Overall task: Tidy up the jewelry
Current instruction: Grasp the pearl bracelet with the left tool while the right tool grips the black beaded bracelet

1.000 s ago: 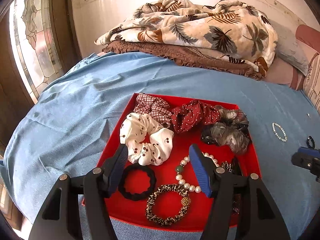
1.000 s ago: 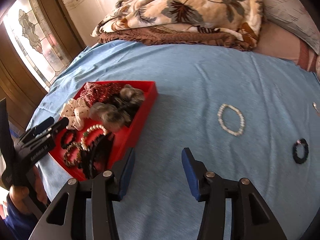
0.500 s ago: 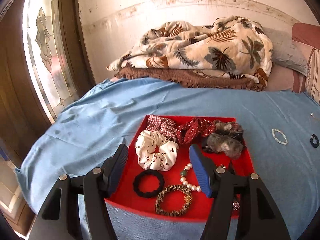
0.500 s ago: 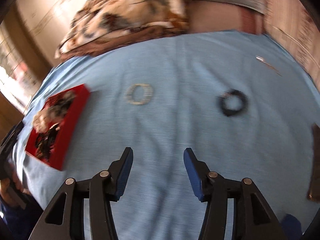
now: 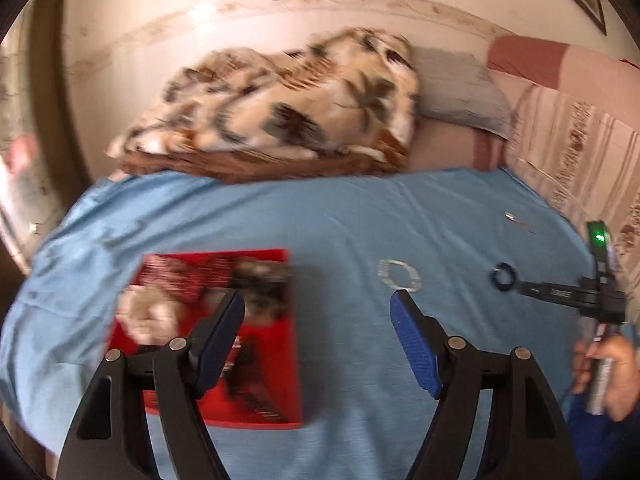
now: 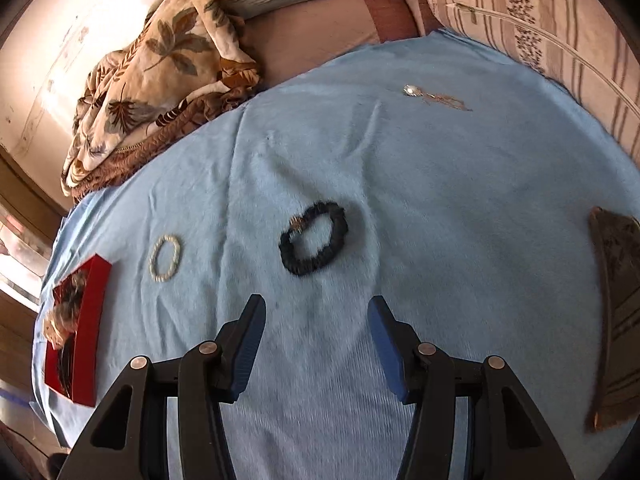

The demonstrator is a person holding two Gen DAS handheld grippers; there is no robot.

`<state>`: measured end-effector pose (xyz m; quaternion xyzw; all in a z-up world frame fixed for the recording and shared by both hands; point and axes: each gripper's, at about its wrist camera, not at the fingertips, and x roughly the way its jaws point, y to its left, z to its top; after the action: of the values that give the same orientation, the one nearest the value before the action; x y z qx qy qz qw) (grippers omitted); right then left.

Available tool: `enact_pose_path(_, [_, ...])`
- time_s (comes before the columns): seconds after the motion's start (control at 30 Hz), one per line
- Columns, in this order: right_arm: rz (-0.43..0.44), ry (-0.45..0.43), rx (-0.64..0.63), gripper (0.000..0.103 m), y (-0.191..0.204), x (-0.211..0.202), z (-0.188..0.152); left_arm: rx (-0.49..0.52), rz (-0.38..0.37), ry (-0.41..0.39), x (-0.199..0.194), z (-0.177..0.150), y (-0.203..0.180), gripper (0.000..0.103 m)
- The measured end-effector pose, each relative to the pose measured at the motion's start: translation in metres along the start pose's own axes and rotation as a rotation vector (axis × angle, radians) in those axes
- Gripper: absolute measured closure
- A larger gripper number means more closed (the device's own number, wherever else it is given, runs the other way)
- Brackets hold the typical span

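A red tray (image 5: 280,360) full of scrunchies and bracelets sits on the blue bedspread, blurred; it also shows at the left of the right wrist view (image 6: 94,296). A white pearl bracelet (image 5: 400,276) (image 6: 165,258) and a black scrunchie (image 5: 503,278) (image 6: 314,238) lie loose on the cloth. A small silver and gold chain piece (image 6: 432,96) (image 5: 514,219) lies farther back. My left gripper (image 5: 318,340) is open and empty, its right finger just before the pearl bracelet. My right gripper (image 6: 316,344) is open and empty, just short of the black scrunchie; it also shows in the left wrist view (image 5: 516,286).
A folded leaf-print blanket (image 5: 280,112) and a grey pillow (image 5: 460,88) lie at the head of the bed. Striped bedding (image 6: 540,20) lies along the right. A brown patterned flat object (image 6: 620,312) lies at the right edge of the cloth.
My left gripper has swung right, off the tray toward the pearl bracelet. My right gripper has moved closer to the black scrunchie. Both stay open.
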<state>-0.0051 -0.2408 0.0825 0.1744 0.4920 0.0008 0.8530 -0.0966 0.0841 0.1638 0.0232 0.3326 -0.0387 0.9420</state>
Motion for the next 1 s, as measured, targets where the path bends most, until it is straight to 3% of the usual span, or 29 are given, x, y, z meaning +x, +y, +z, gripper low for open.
enact_pose_path(0.13, [-0.003, -0.001, -0.008, 0.046, 0.001, 0.012, 0.012, 0.000, -0.028, 0.068, 0.042, 0.013, -0.032, 0.029])
enact_pose_path(0.3, [-0.017, 0.024, -0.023, 0.046, -0.003, 0.028, 0.025, -0.064, -0.051, 0.193, 0.111, 0.021, -0.039, 0.029])
enact_pose_path(0.33, [-0.022, 0.028, -0.029, 0.046, -0.004, 0.030, 0.026, -0.083, -0.059, 0.219, 0.125, 0.022, -0.037, 0.031])
enact_pose_path(0.4, [-0.042, 0.026, -0.042, 0.046, -0.004, 0.033, 0.029, -0.118, -0.063, 0.269, 0.153, 0.023, -0.035, 0.048])
enact_pose_path(0.47, [-0.055, 0.028, -0.057, 0.046, -0.003, 0.037, 0.032, -0.142, -0.063, 0.318, 0.179, 0.023, -0.032, 0.054])
enact_pose_path(0.53, [-0.068, 0.038, -0.073, 0.046, -0.002, 0.042, 0.033, -0.165, -0.063, 0.349, 0.198, 0.021, -0.031, 0.054])
enact_pose_path(0.77, [-0.130, 0.038, -0.144, 0.048, 0.008, 0.051, 0.036, -0.157, -0.044, 0.397, 0.240, 0.013, -0.042, 0.054])
enact_pose_path(1.0, [-0.196, 0.034, -0.220, 0.051, 0.017, 0.060, 0.037, -0.054, 0.016, 0.359, 0.247, 0.014, -0.061, 0.053])
